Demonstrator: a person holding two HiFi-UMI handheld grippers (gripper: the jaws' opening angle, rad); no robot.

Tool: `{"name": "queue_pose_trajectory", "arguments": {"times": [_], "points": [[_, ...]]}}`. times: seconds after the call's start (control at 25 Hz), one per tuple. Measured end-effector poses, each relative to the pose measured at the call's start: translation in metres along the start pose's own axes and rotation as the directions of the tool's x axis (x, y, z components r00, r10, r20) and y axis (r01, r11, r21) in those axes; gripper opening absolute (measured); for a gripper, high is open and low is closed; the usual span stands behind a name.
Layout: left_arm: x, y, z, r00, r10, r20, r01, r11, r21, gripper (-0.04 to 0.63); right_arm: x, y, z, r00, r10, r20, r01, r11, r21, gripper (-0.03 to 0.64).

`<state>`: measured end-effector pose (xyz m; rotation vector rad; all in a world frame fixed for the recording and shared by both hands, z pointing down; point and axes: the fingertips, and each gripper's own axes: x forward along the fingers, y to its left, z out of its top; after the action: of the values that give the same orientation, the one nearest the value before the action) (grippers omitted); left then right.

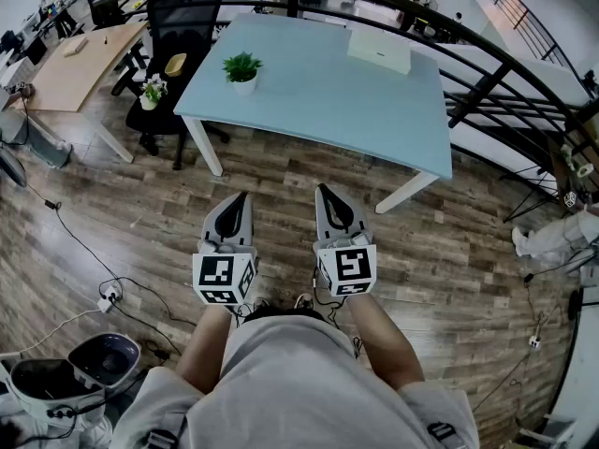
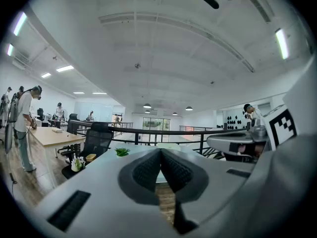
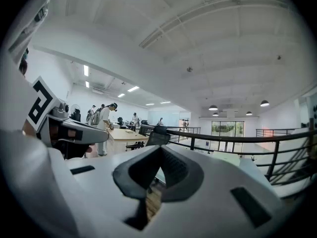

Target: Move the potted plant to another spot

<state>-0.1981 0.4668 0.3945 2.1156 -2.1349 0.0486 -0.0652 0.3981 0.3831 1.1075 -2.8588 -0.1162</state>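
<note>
At 12 o'clock from my left fingers (image 1: 241,200), well apart across the wood floor (image 1: 281,171): plant (image 1: 242,70), the item of the task. Green tuft in a white pot, upright, long axis vertical, standing on the blue counter (image 1: 356,110) toward its 9 o'clock edge. From my right fingers (image 1: 325,195) it lies at about 11 o'clock and further off, so I judge the left the nearer for the reach. In the left gripper view the plant (image 2: 122,152) shows small, at about 9 o'clock of the left fingers (image 2: 160,150).

Left fingers: closed tip to tip, nothing between them, nothing touched.
Right fingers (image 3: 159,148): closed fully, empty, touching nothing.

Also on the counter: white box (image 1: 379,50), at 2 o'clock of the plant, well apart.
Off the counter: second small pot (image 1: 150,92) with pale flowers, by the black chair (image 1: 182,26), at 8 o'clock of the plant. I judge it is not the one meant.

Coming move, as I judge it: close the distance, open the left fingers, take the pot from the side and keep it upright.
</note>
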Motion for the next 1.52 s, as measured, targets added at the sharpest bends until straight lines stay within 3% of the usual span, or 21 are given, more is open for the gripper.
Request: {"name": "queue_pose_trajectory", "arguments": {"times": [0.36,0.56,0.72,1.04,1.24,1.52], "points": [[-0.005,-0.035,-0.044,0.993,0.02,-0.113,-0.022,1.0,-0.014,0.012,-0.034,0.004,-0.043,0.99,0.127,-0.061,-0.124,0.991,0.051,0.003],[-0.031,-0.044,-0.077,0.986,0.047,-0.158,-0.049,0.999,-0.011,0.012,-0.06,0.014,-0.095,0.967,0.226,-0.115,-0.218,0.973,0.078,0.005],[-0.044,-0.021,-0.089,0.969,0.096,-0.227,-0.104,0.994,-0.021,0.012,-0.057,0.02,-0.111,0.952,0.259,-0.164,-0.247,0.965,0.091,0.071],[-0.01,-0.016,-0.103,0.967,0.007,-0.256,-0.021,0.999,-0.05,0.012,-0.025,0.021,-0.122,0.941,0.255,-0.221,-0.25,0.967,0.051,0.144],[0.023,0.026,-0.094,0.973,-0.043,-0.226,0.024,0.996,-0.086,0.012,0.013,0.005,-0.114,0.956,0.171,-0.239,-0.174,0.985,0.006,0.19],[0.057,0.088,-0.066,0.976,-0.135,-0.168,0.121,0.989,-0.089,0.012,0.074,0.029,-0.093,0.964,0.107,-0.244,-0.117,0.993,-0.027,0.216]]}}
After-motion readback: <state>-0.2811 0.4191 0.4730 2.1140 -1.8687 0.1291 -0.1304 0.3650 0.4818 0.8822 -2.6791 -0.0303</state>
